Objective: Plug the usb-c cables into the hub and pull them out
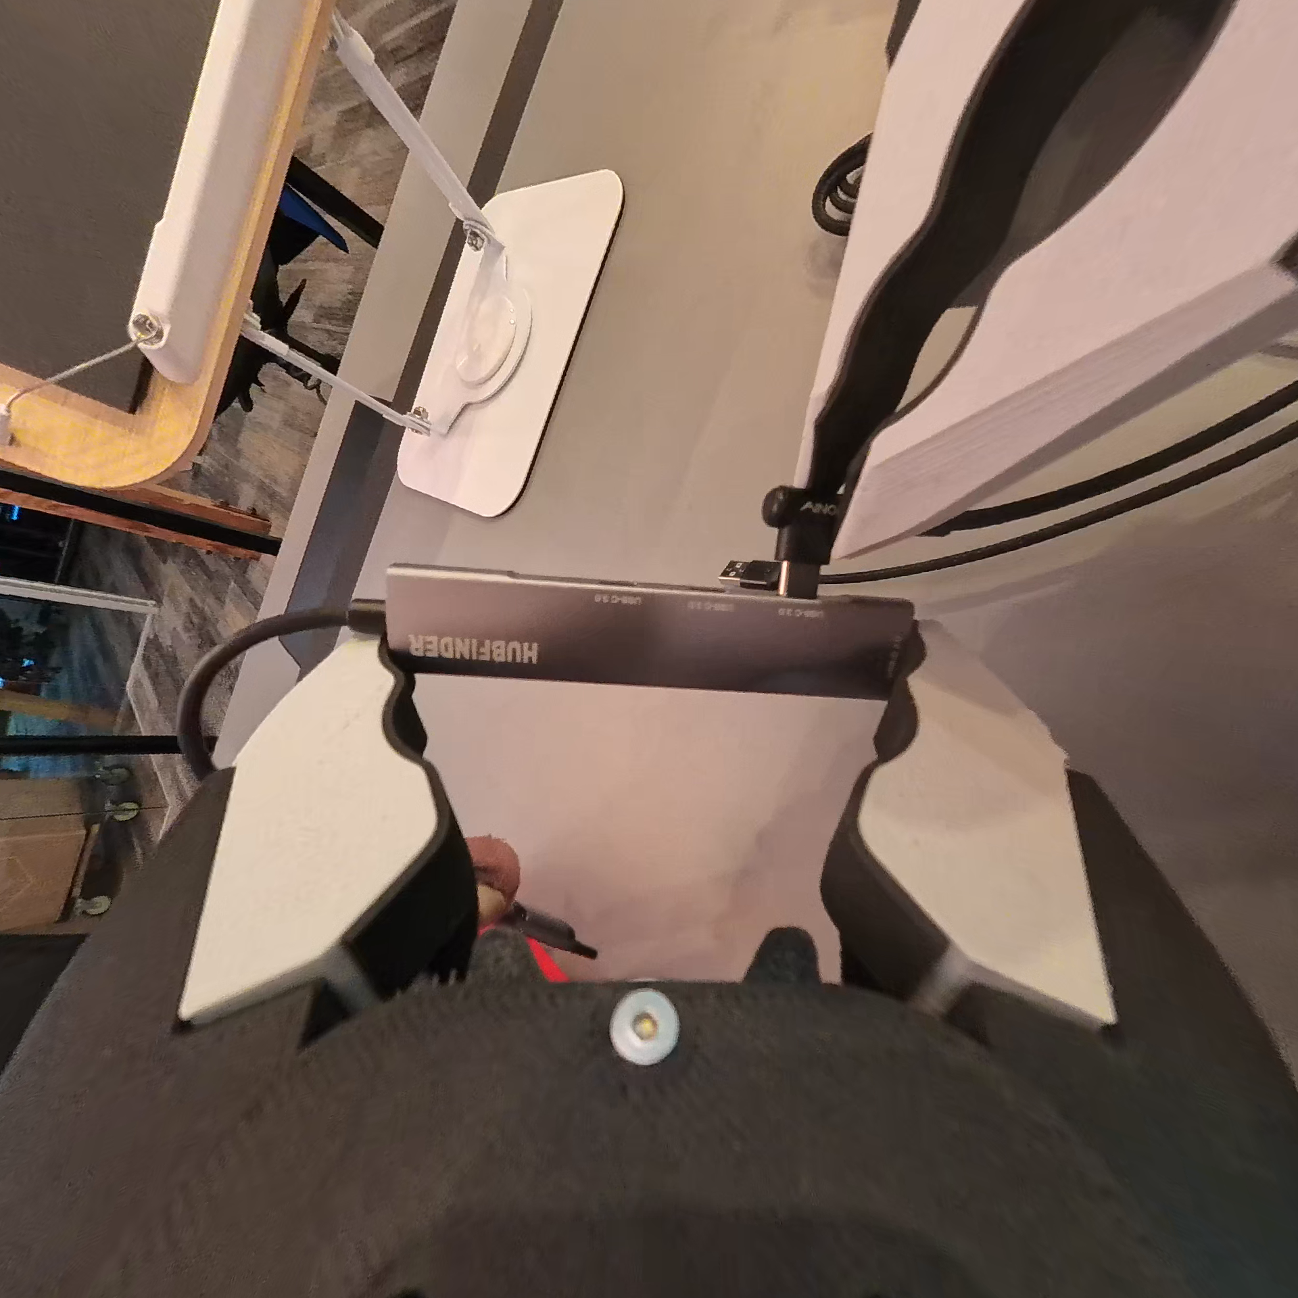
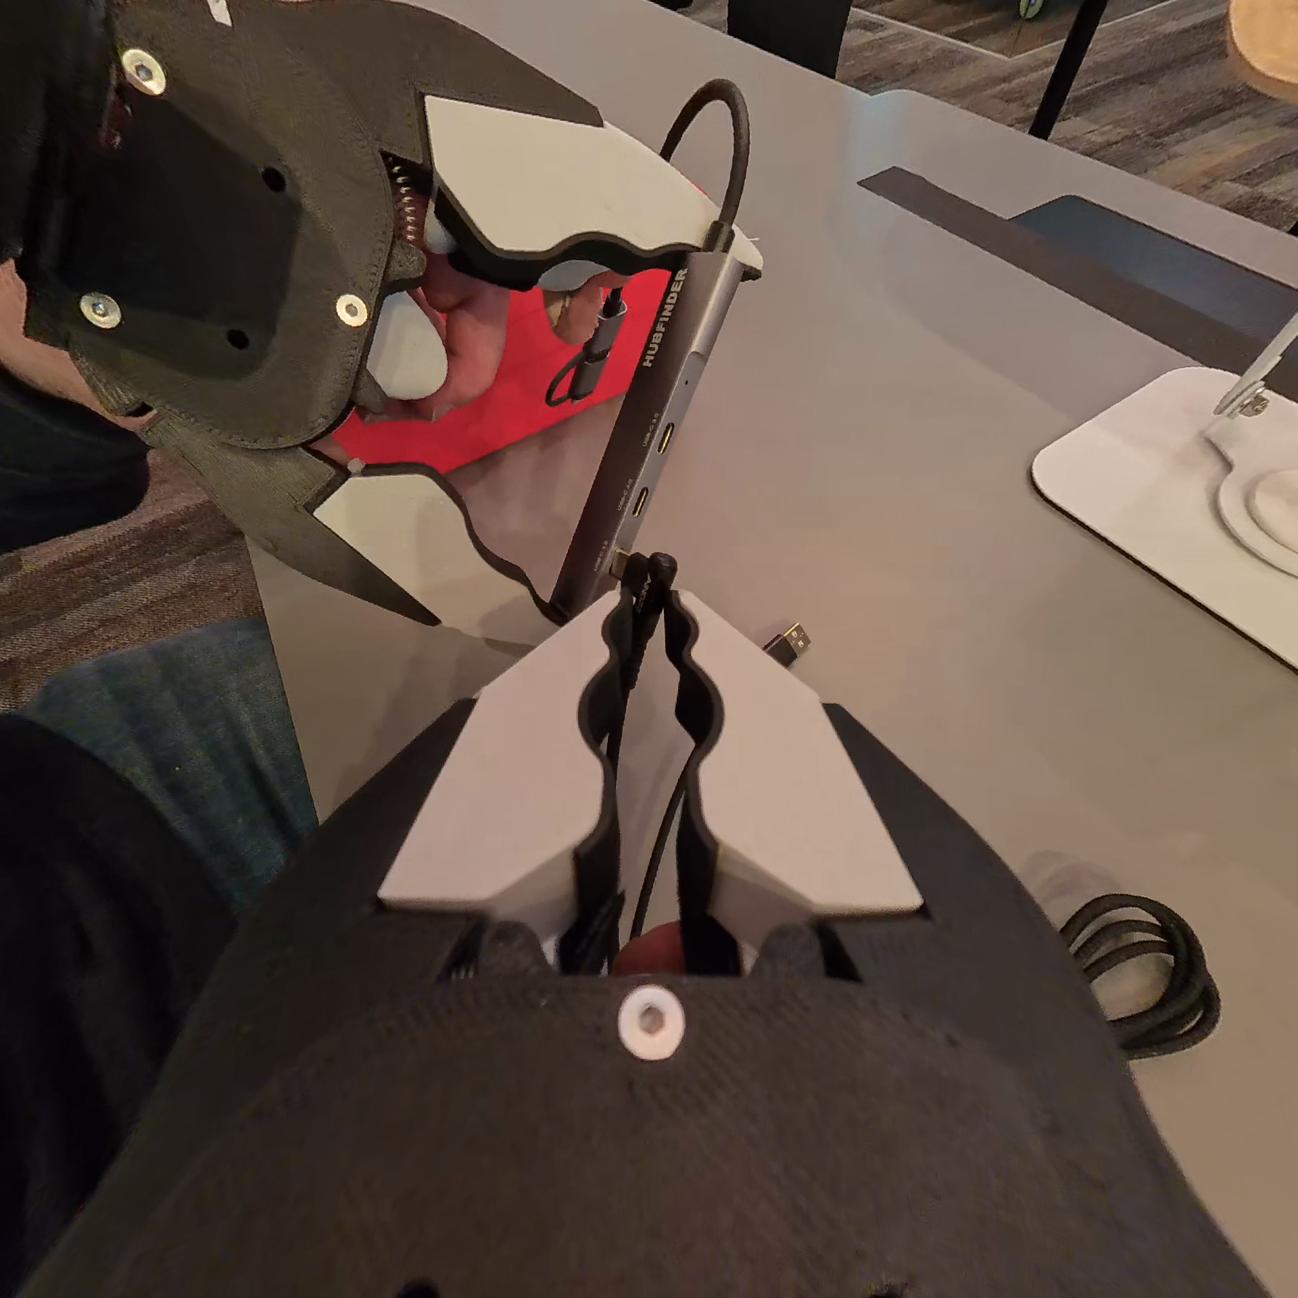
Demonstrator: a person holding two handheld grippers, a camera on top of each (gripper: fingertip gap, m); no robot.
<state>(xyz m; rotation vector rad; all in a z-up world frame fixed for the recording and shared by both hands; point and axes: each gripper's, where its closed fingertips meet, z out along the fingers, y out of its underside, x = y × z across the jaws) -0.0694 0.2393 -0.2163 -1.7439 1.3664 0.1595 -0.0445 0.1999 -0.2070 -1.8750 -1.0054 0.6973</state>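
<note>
Holding the hub (image 1: pixel 650 643) lengthwise between my left gripper (image 1: pixel 650 674) jaws, I have it lifted off the grey table (image 2: pixel 913 702), its ends bearing against the two inner pads, with its own lead (image 1: pixel 232 674) looping out of one end. My right gripper (image 2: pixel 645 597) has its jaws nearly together, pinching the black angled plug (image 2: pixel 650 572) of a usb-c cable (image 2: pixel 653 843) whose cord runs back between the fingers. From the right wrist view that plug sits at the port nearest me, with a sliver of metal tip showing, so I judge it is either not fully seated or partly out; I cannot tell which. The other two ports (image 2: pixel 666 437) along the same face look empty. A loose USB-A end (image 2: pixel 790 643) lies on the table just beyond my right jaws, and a coil of black cable (image 2: pixel 1152 976) rests toward the table's near right part. A white stand base (image 2: pixel 1138 477) stands toward the far right edge, well apart. By my reading, one port is in play and two remain, so most of the plugging and pulling is yet to do.
</note>
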